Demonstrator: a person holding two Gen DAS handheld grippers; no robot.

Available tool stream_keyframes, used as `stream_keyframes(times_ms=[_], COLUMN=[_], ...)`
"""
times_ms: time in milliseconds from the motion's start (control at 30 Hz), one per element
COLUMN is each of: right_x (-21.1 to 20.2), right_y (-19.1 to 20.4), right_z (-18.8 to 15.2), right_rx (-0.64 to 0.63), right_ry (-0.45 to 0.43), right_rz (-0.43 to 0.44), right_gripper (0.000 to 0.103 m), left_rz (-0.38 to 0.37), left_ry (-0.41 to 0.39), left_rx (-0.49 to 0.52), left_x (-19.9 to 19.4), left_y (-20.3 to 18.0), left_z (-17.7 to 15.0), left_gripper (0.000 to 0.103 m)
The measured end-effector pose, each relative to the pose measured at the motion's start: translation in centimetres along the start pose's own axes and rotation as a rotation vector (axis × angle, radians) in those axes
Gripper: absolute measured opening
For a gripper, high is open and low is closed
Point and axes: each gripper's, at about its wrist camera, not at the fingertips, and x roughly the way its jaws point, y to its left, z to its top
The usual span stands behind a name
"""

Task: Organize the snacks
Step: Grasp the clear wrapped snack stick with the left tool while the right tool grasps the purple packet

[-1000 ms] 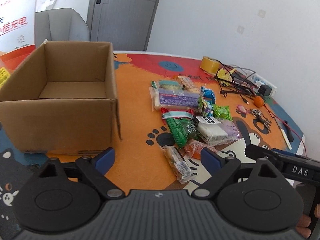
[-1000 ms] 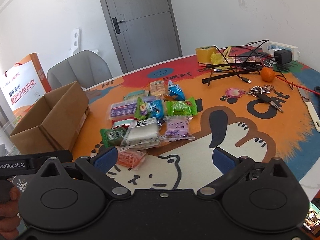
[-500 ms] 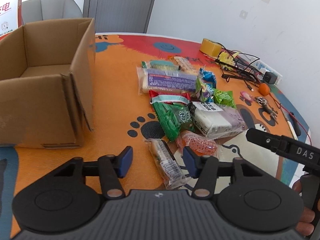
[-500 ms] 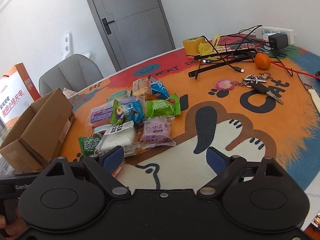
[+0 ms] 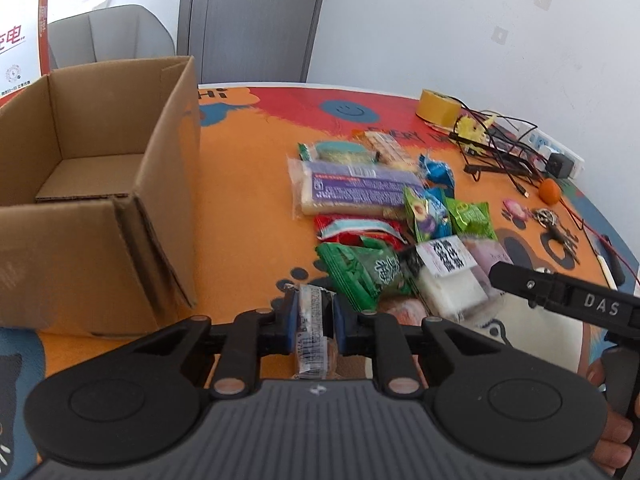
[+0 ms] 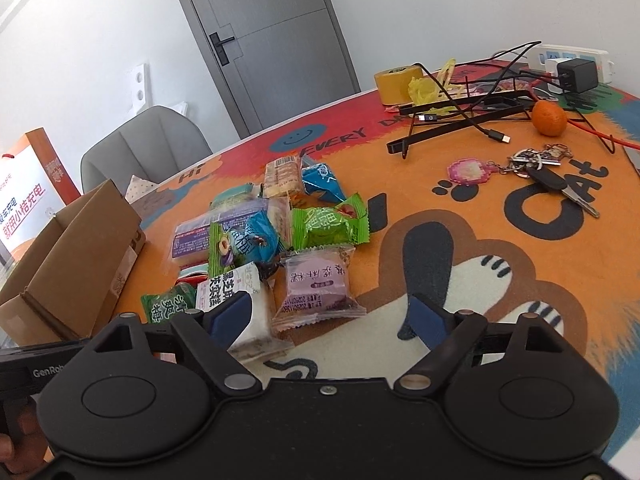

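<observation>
My left gripper (image 5: 314,326) is shut on a clear-wrapped snack bar (image 5: 313,336) at the near edge of a pile of snack packets (image 5: 372,216). An open, empty cardboard box (image 5: 88,184) stands to its left. My right gripper (image 6: 328,316) is open, low over the table; its left finger is by a white cake packet (image 6: 244,304), and a purple packet (image 6: 316,284) lies between its fingers, farther on. The box (image 6: 72,264) also shows at the left of the right wrist view.
Yellow tape roll (image 6: 396,78), black cables and a stand (image 6: 472,112), a power strip with charger (image 6: 572,66), an orange (image 6: 549,118) and keys (image 6: 540,170) lie at the back right. A grey chair (image 6: 144,148) and an orange bag (image 6: 28,196) stand beyond the table.
My left gripper moved forward and down onto the snack bar and closed on it. My right gripper moved closer to the pile and stayed open.
</observation>
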Motion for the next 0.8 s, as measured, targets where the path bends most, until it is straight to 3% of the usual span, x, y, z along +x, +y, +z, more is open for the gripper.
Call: stream_keyframes(times_ms=[300, 467, 800], right_x=[1.5, 1.5, -1.6], right_y=[0.5, 0.9, 1.0], right_z=[0.8, 0.4, -0.9], right_rx=[-0.009, -0.050, -0.026], right_ry=[0.004, -0.003, -0.025], right_rz=[-0.017, -0.052, -0.040], right_gripper=[0.074, 0.047, 0.042], left_rz=[-0.012, -0.025, -0.059], left_ry=[-0.009, -0.024, -0.079], left_rx=[-0.015, -0.021, -0.028], left_x=[0.0, -0.4, -3.2], left_y=[0.3, 0.6, 0.5], left_z=[0.6, 0.8, 0.1], left_gripper=[0.017, 0.017, 0.017])
